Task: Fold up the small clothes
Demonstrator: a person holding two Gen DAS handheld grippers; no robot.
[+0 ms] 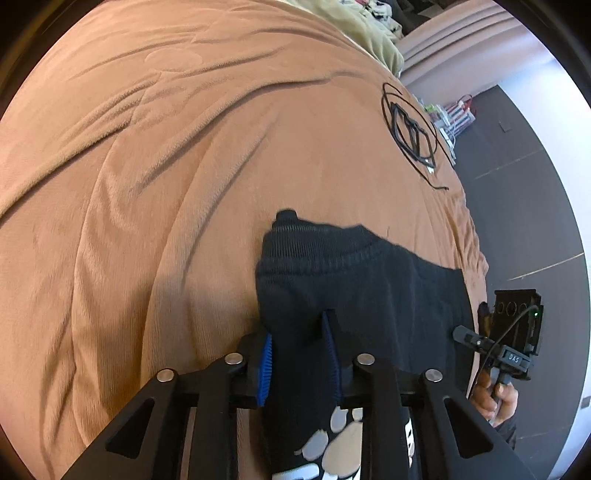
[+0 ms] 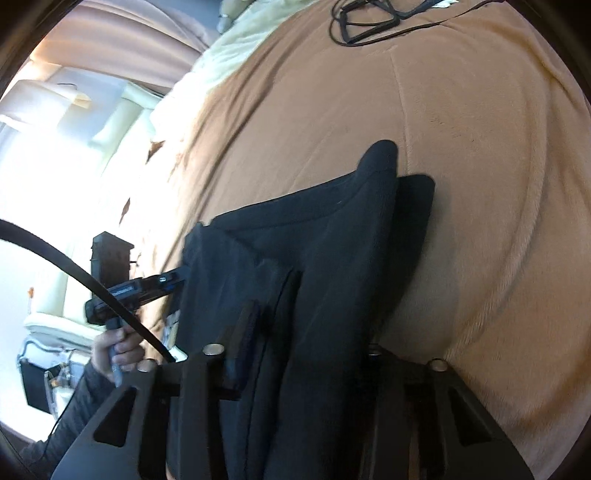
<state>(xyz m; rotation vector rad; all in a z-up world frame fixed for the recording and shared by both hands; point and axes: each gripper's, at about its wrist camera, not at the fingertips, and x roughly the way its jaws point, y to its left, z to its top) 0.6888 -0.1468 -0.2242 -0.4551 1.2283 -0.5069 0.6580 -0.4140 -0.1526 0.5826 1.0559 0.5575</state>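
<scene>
A small black garment (image 1: 354, 280) with a ribbed band and a grey paw print lies partly lifted on a brown bedspread (image 1: 166, 184). My left gripper (image 1: 299, 354) is shut on its near edge, with cloth pinched between the blue pads (image 1: 266, 365). In the right wrist view the same black garment (image 2: 332, 258) drapes over and between the fingers of my right gripper (image 2: 295, 339), which is shut on it. The left finger (image 2: 243, 332) shows and the right one is hidden under cloth. A hand (image 2: 118, 350) holds the left tool at the garment's left edge.
A coiled black cable with a dark frame (image 1: 410, 133) lies further back on the bed. A pale green blanket (image 1: 369, 33) is bunched at the far end. The bed's edge drops to a dark floor (image 1: 517, 221) on the right. Bright furniture (image 2: 55, 166) stands beyond the bed.
</scene>
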